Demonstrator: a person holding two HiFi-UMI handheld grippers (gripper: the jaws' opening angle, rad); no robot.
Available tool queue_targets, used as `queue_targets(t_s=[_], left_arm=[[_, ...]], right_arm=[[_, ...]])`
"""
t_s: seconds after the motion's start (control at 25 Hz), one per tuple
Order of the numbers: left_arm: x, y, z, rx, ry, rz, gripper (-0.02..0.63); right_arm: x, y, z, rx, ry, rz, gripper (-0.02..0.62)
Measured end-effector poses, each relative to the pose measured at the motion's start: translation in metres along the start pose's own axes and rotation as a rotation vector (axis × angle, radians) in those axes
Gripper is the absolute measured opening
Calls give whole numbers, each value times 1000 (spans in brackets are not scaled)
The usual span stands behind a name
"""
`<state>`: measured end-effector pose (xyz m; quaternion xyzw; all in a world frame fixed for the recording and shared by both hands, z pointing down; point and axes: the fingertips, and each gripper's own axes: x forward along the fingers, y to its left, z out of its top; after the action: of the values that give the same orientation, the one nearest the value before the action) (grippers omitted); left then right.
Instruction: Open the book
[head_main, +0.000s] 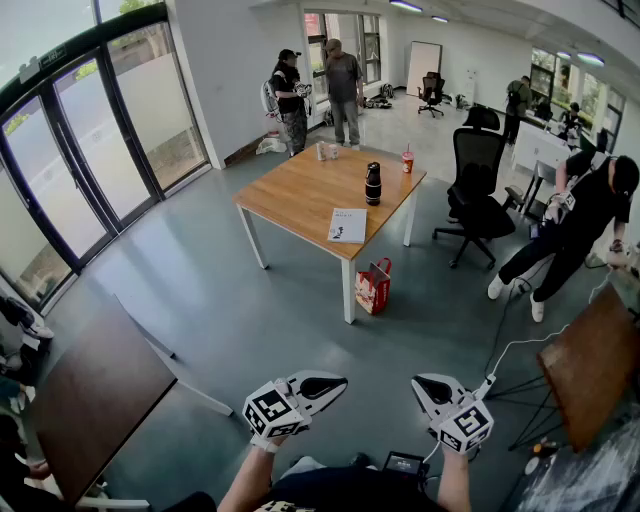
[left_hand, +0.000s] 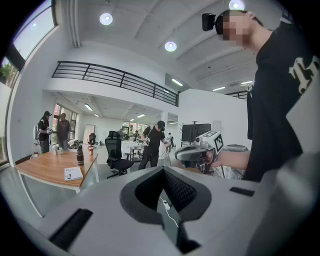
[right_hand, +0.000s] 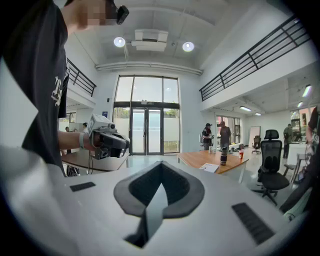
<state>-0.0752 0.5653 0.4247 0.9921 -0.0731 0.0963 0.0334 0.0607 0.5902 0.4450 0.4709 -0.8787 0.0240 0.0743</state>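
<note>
Left tongs (head_main: 322, 386) and right tongs (head_main: 432, 388): both clenched, empty. The book (head_main: 347, 225) lies shut at the near edge of the desk (head_main: 300, 190), well apart from me; I should approach, then release one and catch only the cover.

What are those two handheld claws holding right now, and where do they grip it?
Nothing. The left gripper and the right gripper are both shut and empty; the book lies closed on the table far ahead.
</note>
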Motion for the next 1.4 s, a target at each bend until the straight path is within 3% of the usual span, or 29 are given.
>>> queue_targets(t_s=[0.56, 1.4], left_arm=[[8, 0, -11, -47, 10, 25, 6], [6, 85, -5, -62, -12, 13, 6]], right_arm=[[18, -6, -8, -5, 30, 79, -12], [90, -32, 0, -12, 66, 77, -12]])
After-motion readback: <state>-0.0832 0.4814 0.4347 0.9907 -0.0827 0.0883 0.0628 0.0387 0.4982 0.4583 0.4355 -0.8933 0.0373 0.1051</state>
